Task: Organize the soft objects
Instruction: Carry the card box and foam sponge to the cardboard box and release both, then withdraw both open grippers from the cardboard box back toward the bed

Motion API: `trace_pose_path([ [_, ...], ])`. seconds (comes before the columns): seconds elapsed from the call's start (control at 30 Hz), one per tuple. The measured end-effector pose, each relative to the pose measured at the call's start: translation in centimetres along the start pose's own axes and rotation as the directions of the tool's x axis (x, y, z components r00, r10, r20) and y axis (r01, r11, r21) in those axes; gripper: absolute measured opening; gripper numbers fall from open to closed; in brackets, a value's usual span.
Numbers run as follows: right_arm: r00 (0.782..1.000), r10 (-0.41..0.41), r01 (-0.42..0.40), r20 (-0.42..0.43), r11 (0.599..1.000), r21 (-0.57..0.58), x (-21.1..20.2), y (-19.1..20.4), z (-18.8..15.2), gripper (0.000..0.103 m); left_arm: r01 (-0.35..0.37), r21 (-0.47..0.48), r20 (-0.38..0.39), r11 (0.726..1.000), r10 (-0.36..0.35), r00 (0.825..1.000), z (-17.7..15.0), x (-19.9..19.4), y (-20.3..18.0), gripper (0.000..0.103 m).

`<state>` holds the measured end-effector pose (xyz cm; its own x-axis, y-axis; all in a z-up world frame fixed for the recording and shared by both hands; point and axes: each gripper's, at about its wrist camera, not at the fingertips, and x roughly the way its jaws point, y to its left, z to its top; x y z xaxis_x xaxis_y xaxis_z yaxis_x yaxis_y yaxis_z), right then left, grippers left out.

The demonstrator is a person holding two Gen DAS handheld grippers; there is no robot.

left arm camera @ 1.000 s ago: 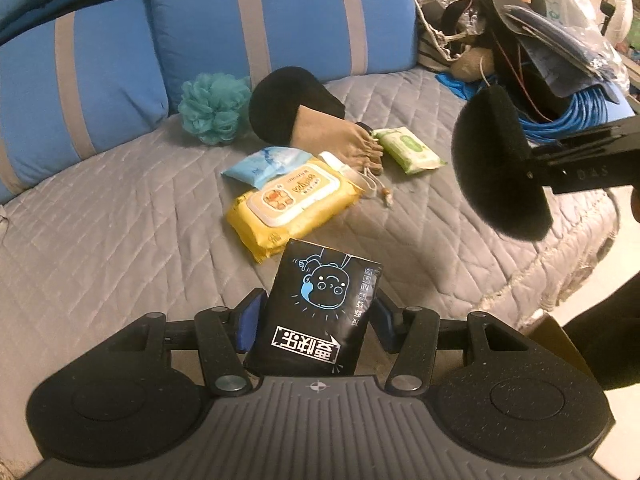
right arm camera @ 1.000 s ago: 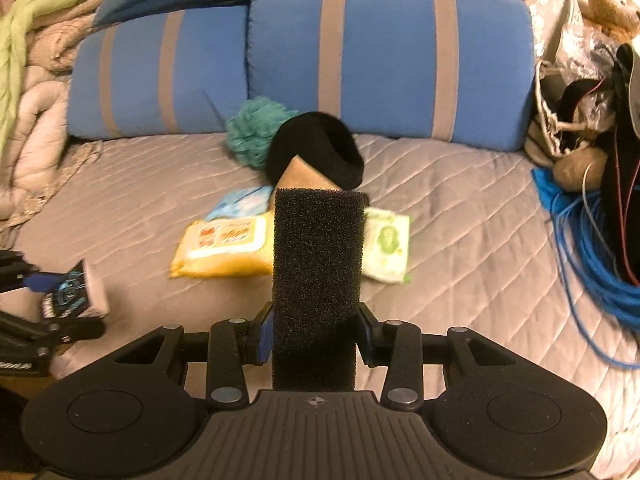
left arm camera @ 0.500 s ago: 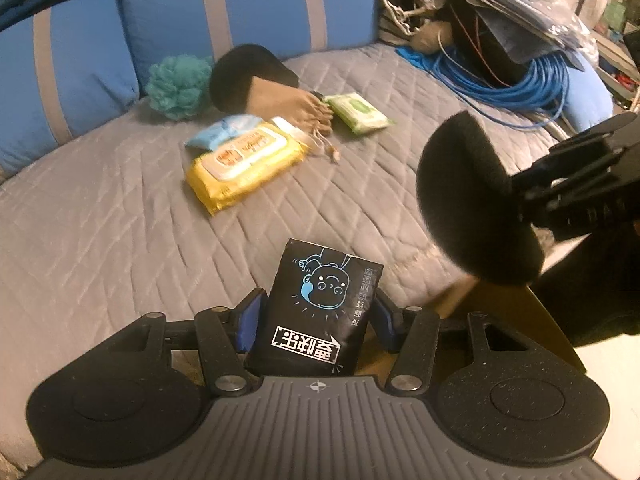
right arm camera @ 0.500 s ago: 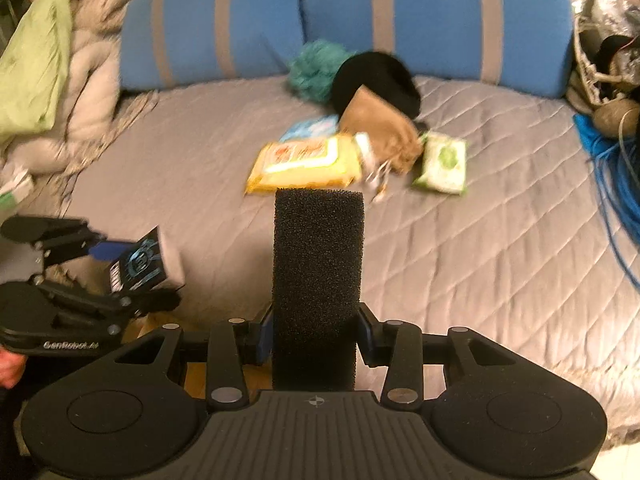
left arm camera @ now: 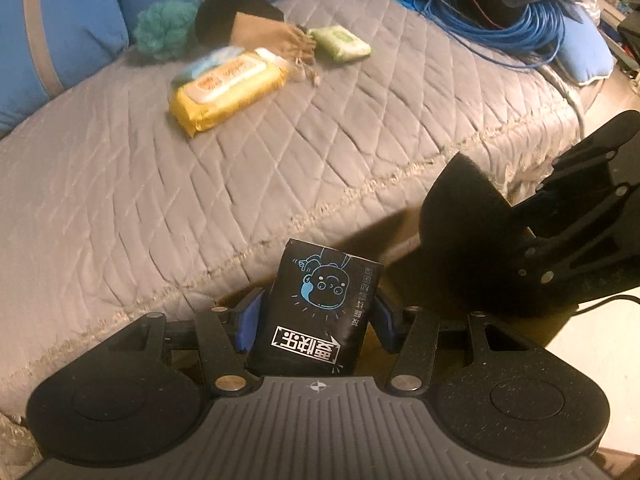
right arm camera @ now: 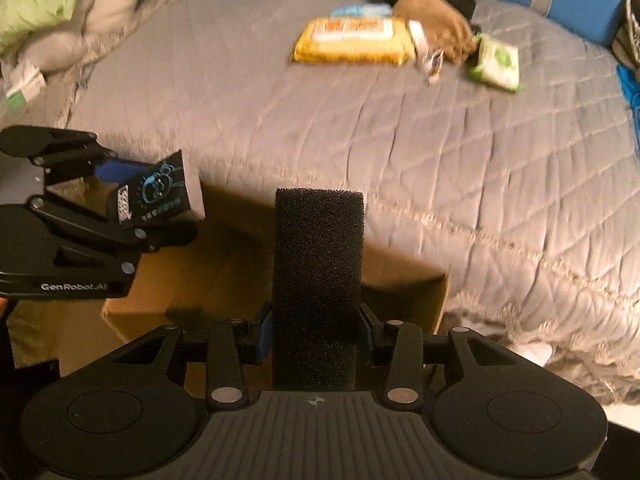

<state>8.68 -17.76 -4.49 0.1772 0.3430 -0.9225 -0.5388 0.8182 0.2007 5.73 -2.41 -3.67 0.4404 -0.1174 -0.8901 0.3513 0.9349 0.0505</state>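
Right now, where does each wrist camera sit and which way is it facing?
Left wrist: sits behind the left gripper, looking down over the bed edge; its jaws clamp a black packet; the right gripper shows at right.
Right wrist: sits behind the right gripper, looking down at a cardboard box; its jaws clamp a black sponge; the left gripper shows at left.
Shared: grey quilt, yellow wipes pack, green wipes pack.

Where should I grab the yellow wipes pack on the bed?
Take the yellow wipes pack across its short width, coming straight down from above. It lies flat, label up, with long sides mostly free; a blue pack and tan pouch crowd its far side.
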Motion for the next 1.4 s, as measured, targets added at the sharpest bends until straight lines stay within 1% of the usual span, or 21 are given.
trace_pose_path([
  [0.2,0.998,-0.024,0.023,-0.051,1.0,-0.009,1.0,0.1,-0.4,0.044,0.004,-0.008,-0.029,1.0,-0.004,1.0,-0.5,0.2,-0.2,0.055],
  [0.37,0.997,-0.021,0.02,-0.072,1.0,-0.014,1.4,0.1,-0.4,0.045,-0.002,-0.026,-0.04,1.0,0.0,0.999,-0.4,0.2,0.1,0.055],
  [0.47,0.996,-0.02,0.018,-0.083,1.0,-0.023,1.6,0.3,-0.4,0.046,0.003,-0.021,-0.043,1.0,-0.003,0.999,-0.4,0.3,0.0,0.055],
  [0.5,0.996,-0.021,0.019,-0.084,0.999,-0.027,1.7,0.4,-0.4,0.05,0.003,-0.016,-0.047,1.0,-0.004,0.999,-0.4,0.3,0.0,0.056],
  [0.53,0.996,-0.024,0.021,-0.083,0.999,-0.031,1.7,0.4,-0.4,0.068,0.004,-0.01,-0.053,1.0,-0.005,0.999,-0.4,0.5,-0.1,0.057],
  [0.57,0.997,-0.03,0.028,-0.076,0.999,-0.038,1.7,0.6,-0.3,0.086,0.004,-0.006,-0.059,1.0,-0.004,0.998,-0.4,0.6,-0.2,0.06],
  [0.6,0.997,-0.038,0.035,-0.064,0.998,-0.048,1.5,0.7,-0.2,0.092,0.002,-0.003,-0.064,1.0,-0.002,0.998,-0.4,0.6,-0.2,0.064],
  [0.63,0.998,-0.04,0.037,-0.052,0.998,-0.056,1.4,0.9,-0.2,0.098,-0.002,-0.001,-0.066,1.0,0.002,0.998,-0.4,0.7,-0.2,0.073],
  [0.67,0.998,-0.035,0.032,-0.045,0.998,-0.059,1.2,0.9,-0.2,0.099,-0.009,0.0,-0.065,1.0,0.009,0.998,-0.4,0.7,-0.3,0.077],
  [0.7,0.999,-0.031,0.028,-0.043,0.998,-0.059,1.2,0.9,-0.1,0.099,-0.015,0.001,-0.064,1.0,0.015,0.998,-0.4,0.7,-0.3,0.077],
  [0.83,0.998,-0.048,0.046,-0.048,0.998,-0.053,1.3,0.7,-0.1,0.1,-0.029,-0.009,-0.077,1.0,0.028,0.997,-0.3,0.9,-0.1,0.078],
  [0.93,0.998,-0.054,0.052,-0.042,0.998,-0.043,1.2,0.6,0.0,0.103,-0.036,-0.01,-0.08,0.999,0.035,0.996,-0.3,1.0,0.0,0.078],
  [1.4,0.998,-0.064,0.063,-0.02,0.998,-0.022,0.9,0.3,0.1,0.103,-0.043,-0.008,-0.06,0.999,0.042,0.997,-0.2,0.7,-0.1,0.078],
])
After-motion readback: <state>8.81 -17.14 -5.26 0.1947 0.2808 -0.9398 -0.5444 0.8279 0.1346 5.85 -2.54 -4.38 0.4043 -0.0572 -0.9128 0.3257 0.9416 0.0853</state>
